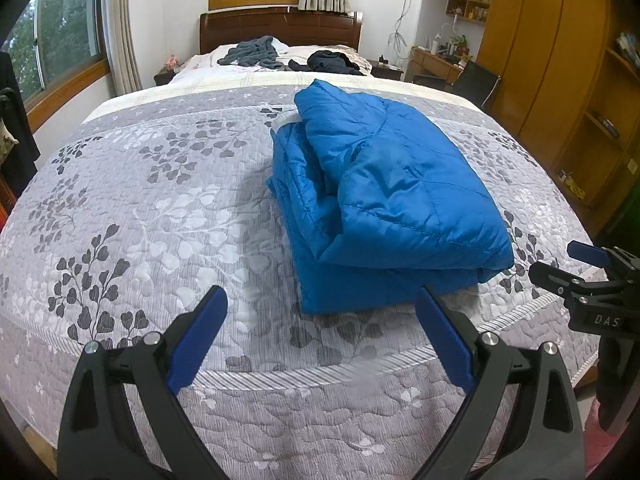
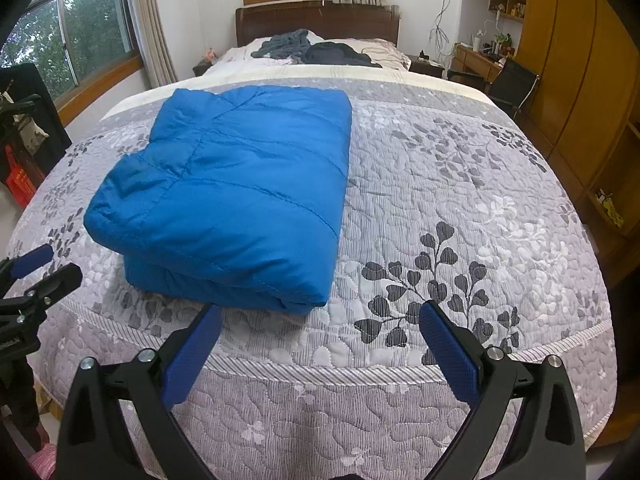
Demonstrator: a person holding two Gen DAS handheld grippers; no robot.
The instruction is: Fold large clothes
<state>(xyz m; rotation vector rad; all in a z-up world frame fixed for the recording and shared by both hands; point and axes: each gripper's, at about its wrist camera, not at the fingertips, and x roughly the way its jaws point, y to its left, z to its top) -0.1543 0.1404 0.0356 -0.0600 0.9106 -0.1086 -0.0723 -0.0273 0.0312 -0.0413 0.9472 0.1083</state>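
A blue quilted jacket [image 1: 384, 196] lies folded into a thick bundle on the bed [image 1: 160, 200], on the grey bedspread with a pattern of leaves. It rests in the near half of the bed, close to the foot edge. In the left wrist view the bundle is to the right of the middle, and its open layers and a pale lining edge show on the left side. In the right wrist view the same jacket [image 2: 236, 196] is to the left of the middle, with a smooth top panel and a rounded fold at the near edge.

The left tongs [image 1: 322, 312] are wide apart and hold nothing. They hang over the foot edge of the bed, just in front of the near left corner of the jacket, without touching it. The right tongs [image 2: 320, 326] are also wide apart and empty. Their left finger is just beside the near edge of the bundle, and I cannot tell if it touches.

At the far end of the bed, by the wooden headboard [image 1: 280, 26], a grey garment [image 1: 252, 54] and a black garment [image 1: 332, 62] lie in loose heaps. A wooden wardrobe [image 1: 540, 60] stands along the right wall.
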